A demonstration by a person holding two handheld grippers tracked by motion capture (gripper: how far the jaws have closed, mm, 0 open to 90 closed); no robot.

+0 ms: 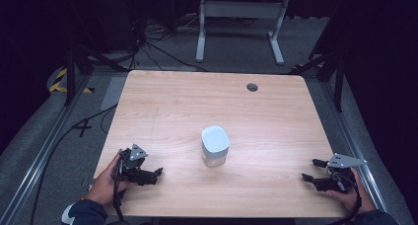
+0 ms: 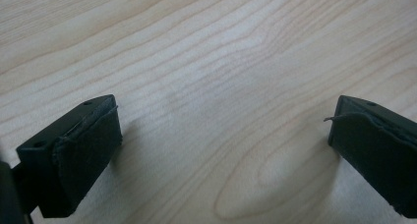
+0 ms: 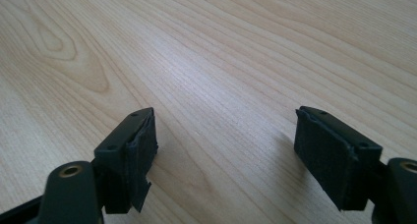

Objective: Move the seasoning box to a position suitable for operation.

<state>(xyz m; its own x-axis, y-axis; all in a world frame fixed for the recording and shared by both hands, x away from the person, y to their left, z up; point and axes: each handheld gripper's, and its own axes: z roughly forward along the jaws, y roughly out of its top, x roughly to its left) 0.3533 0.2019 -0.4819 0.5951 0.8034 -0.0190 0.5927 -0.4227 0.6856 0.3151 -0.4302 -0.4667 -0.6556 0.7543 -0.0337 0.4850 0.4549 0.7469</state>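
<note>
The white-lidded jar [image 1: 215, 145] stands upright near the middle of the surface [image 1: 276, 111], a little toward my side, with bare wood all round it. Its lid is a rounded white square and the body below looks clear; I cannot tell what, if anything, is inside.

My left gripper [image 1: 148, 174] rests on the surface near the front left corner, well apart from the jar, jaws pointing roughly toward it. In the left gripper view those jaws stand wide apart with nothing but wood grain between them. My right gripper [image 1: 312, 169] sits at the front right, also well apart from the jar, and in the right gripper view its jaws are likewise spread and empty, their black pads [image 3: 140, 157] a bit frayed at the edges.

Risks, as I judge them: the jar looks tall for its footprint, so a jaw coming in low or off-centre could nudge it over or skid it across the smooth wood. The clear body may be slick; pinching only the lid could lift the lid alone. Frayed pads might grip unevenly and let it twist.
</note>
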